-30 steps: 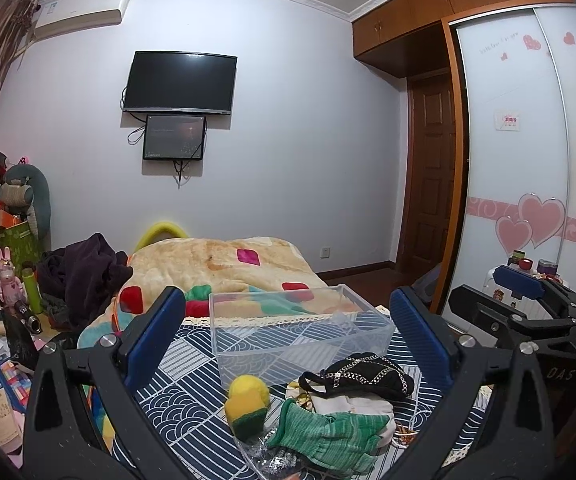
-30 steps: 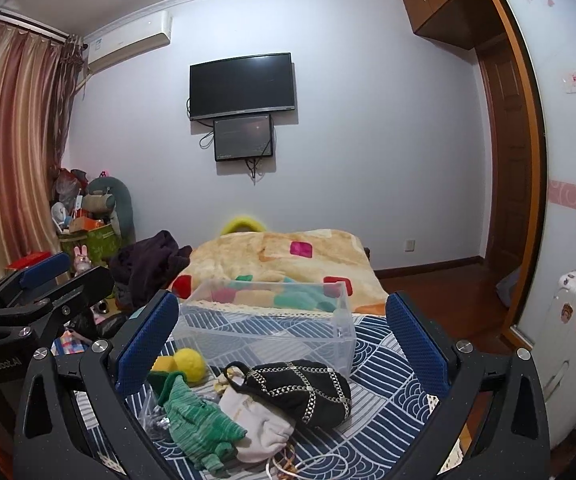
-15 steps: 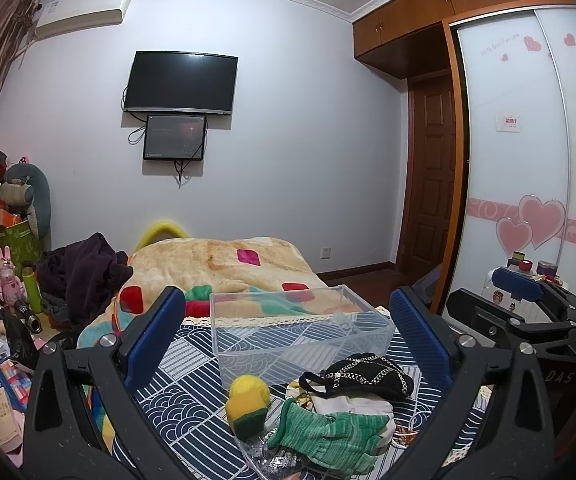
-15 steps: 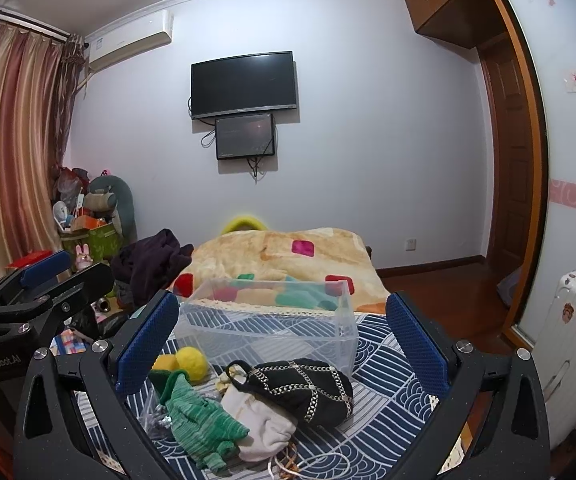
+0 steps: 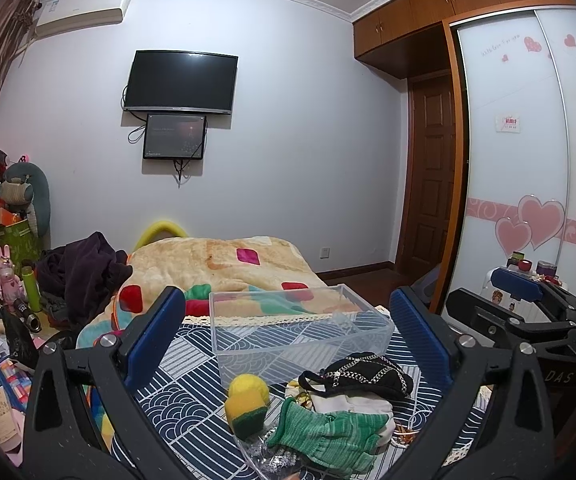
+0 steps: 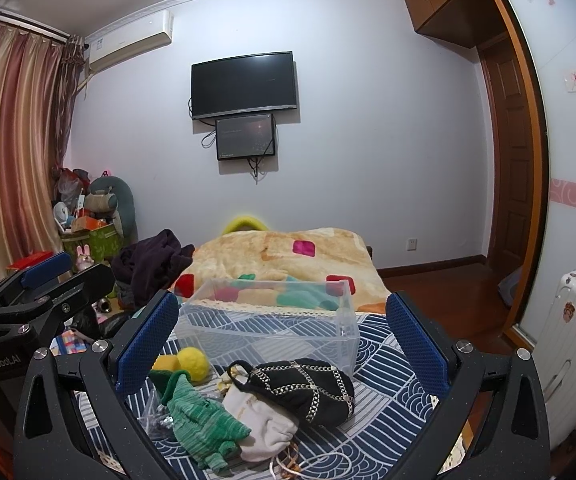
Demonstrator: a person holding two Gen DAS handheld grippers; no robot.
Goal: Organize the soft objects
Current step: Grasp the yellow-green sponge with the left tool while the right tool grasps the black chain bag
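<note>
Both claws spread wide, gripping nothing: left claw and right claw hang above the pile, each framing the clear bin on the blue patterned worktop. Soft stuff sits just in front of the bin: green glove, white pouch, black chained bag, yellow ball, yellow-green sponge. Bin looks empty.
</note>
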